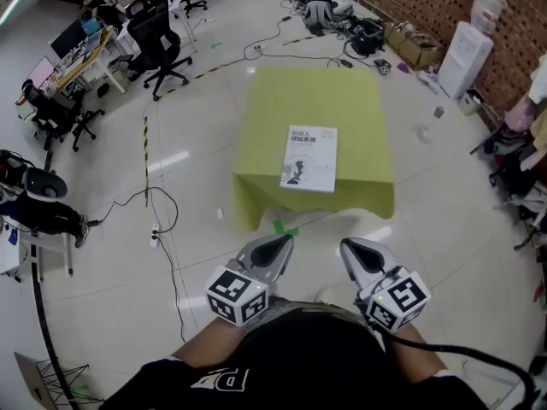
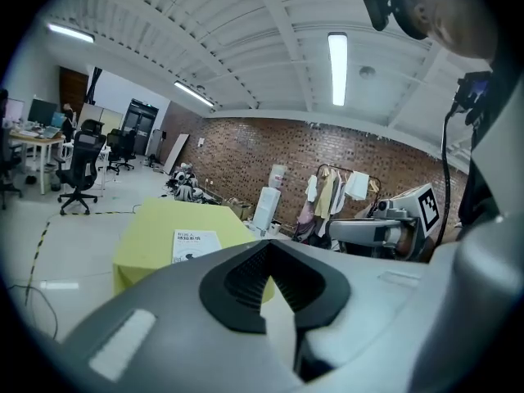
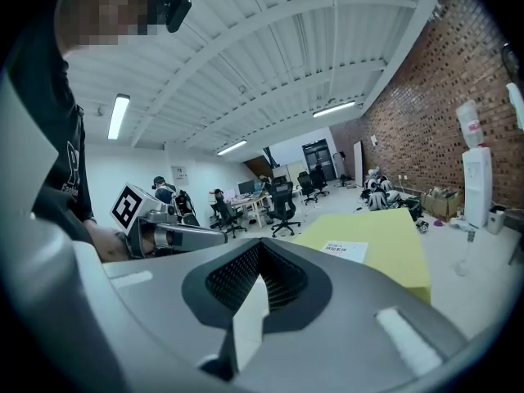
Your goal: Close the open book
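My left gripper point(image 1: 275, 250) and right gripper point(image 1: 359, 253) hang side by side, well short of the table point(image 1: 342, 101), jaws pressed together on nothing. The book point(image 1: 309, 158) lies shut, cover up, near the table's edge nearest me.

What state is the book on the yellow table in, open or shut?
Shut. The book lies flat on the table with its printed front cover facing up, as one single rectangle; no spread pages show.
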